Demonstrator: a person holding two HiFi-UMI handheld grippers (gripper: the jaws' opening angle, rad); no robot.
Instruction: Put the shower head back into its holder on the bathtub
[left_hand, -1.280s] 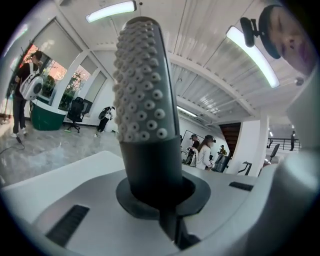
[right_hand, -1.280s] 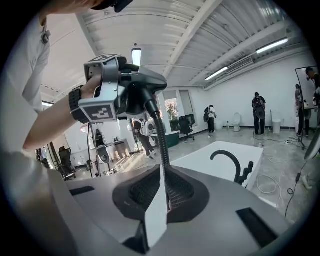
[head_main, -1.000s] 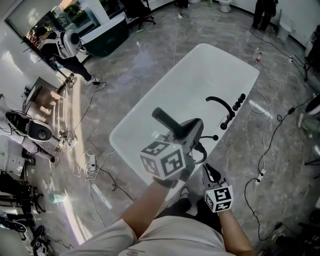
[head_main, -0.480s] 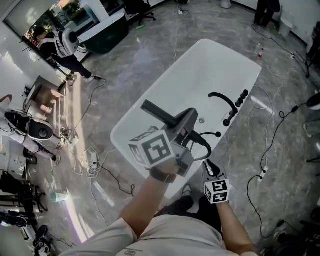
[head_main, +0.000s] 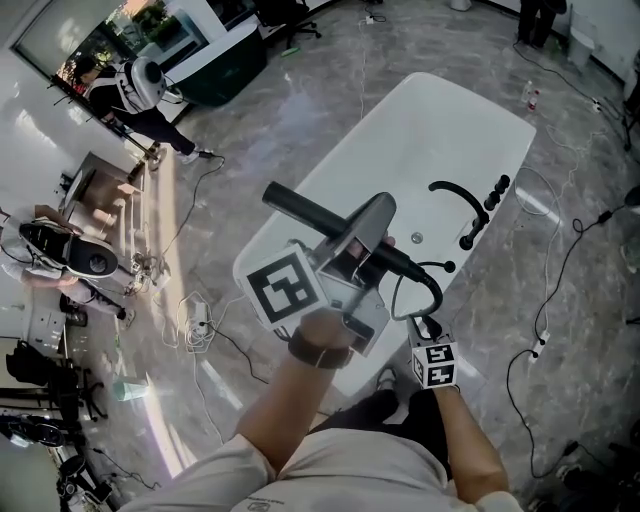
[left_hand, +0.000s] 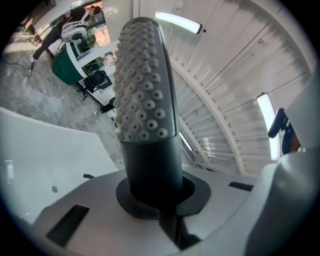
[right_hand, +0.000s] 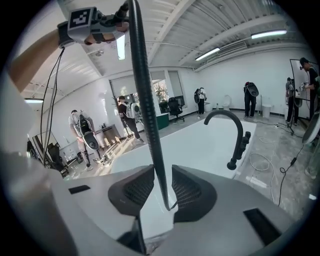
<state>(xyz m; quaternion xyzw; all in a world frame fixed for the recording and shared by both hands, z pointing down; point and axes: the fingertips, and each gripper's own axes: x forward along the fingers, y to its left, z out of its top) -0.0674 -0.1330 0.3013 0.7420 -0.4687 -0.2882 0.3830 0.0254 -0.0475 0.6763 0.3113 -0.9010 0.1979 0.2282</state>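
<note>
My left gripper (head_main: 372, 228) is shut on the handle of the black shower head (head_main: 300, 208) and holds it up over the near end of the white bathtub (head_main: 420, 130). In the left gripper view the grey nozzle face (left_hand: 145, 85) rises out of the left gripper (left_hand: 162, 200). The black hose (head_main: 428, 290) loops down to my right gripper (head_main: 425, 330) by the tub's near rim. The hose (right_hand: 147, 110) runs between the pads of the right gripper (right_hand: 162, 192) with a gap on each side; these jaws have just been opening. A black faucet (head_main: 462, 200) stands on the tub's right rim.
Black knobs (head_main: 496, 188) sit beside the faucet (right_hand: 235, 135). Cables (head_main: 560, 270) trail over the grey floor right of the tub and another cable (head_main: 200, 330) lies left of it. Several people (right_hand: 250, 97) stand across the room. Equipment (head_main: 80, 260) crowds the left side.
The left gripper has risen toward the head camera and rolled, carrying the shower head. The right gripper has dropped lower along the hose and its jaws have parted.
</note>
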